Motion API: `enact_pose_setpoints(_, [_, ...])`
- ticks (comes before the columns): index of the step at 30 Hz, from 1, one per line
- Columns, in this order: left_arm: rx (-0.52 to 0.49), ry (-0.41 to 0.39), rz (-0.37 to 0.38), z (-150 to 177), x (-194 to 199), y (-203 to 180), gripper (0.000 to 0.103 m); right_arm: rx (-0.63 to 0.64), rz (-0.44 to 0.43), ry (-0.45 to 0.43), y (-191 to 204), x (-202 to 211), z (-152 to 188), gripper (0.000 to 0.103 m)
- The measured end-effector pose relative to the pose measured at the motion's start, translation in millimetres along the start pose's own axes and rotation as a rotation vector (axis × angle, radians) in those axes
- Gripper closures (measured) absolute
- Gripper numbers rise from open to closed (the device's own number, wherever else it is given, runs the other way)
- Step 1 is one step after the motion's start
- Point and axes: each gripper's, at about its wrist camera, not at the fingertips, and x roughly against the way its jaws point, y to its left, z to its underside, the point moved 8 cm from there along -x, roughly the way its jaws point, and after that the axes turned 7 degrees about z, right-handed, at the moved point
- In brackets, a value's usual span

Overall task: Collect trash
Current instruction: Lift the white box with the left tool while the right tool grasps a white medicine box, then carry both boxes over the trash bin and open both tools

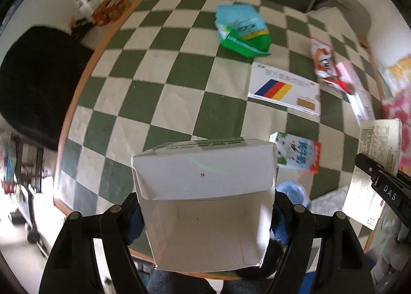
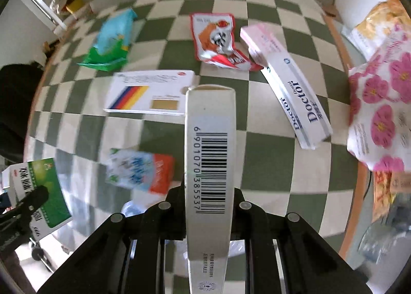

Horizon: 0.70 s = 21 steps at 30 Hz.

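My left gripper (image 1: pixel 205 214) is shut on an open white carton (image 1: pixel 203 199), held above the near edge of the checkered table (image 1: pixel 159 83); in the right wrist view it is the green-faced box (image 2: pixel 43 191). My right gripper (image 2: pixel 209 206) is shut on a narrow white box with a barcode (image 2: pixel 210 155); it also shows at the right of the left wrist view (image 1: pixel 372 170). Loose trash lies on the table: a blue-green bag (image 1: pixel 241 29), a white striped box (image 1: pixel 285 88), a red-orange wrapper (image 2: pixel 215 39), a blue-orange packet (image 2: pixel 141 170).
A pink box (image 2: pixel 262 39) and a white "Doctor" box (image 2: pixel 298 103) lie at the right. A flowered bag (image 2: pixel 382 109) stands at the table's right edge. A black chair (image 1: pixel 38 83) is left of the table. Boxes and clutter sit beyond the far edge.
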Motion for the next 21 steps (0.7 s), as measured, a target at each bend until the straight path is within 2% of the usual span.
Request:
enact_pose_setpoints(6, [-0.153, -0.081, 0.06, 32.9, 48.7, 15.8, 0.027, -0.062, -0.01, -0.098, 47.2, 61.9, 57.8, 0.084])
enact_pose_setpoints(10, [-0.269, -0.133, 0.105, 63.5, 79.8, 37.4, 0.027, -0.121, 0.011, -0.137, 83.0, 69.0, 95.4, 0.084])
enact_pose_setpoints(12, [-0.311, -0.146, 0.127, 82.0, 89.2, 51.8, 0.027, -0.167, 0.013, -0.142, 99.2, 78.9, 132.5, 0.084])
enact_pose_setpoints(17, [-0.346, -0.091, 0.151, 133.4, 87.5, 84.6, 0.027, -0.256, -0.007, -0.099, 132.0, 85.8, 224.2, 0.084])
enact_pose_setpoints(21, [-0.34, -0.009, 0.168, 182.7, 62.5, 105.4, 0.027, -0.279, -0.024, -0.039, 154.2, 73.7, 286.8, 0.084])
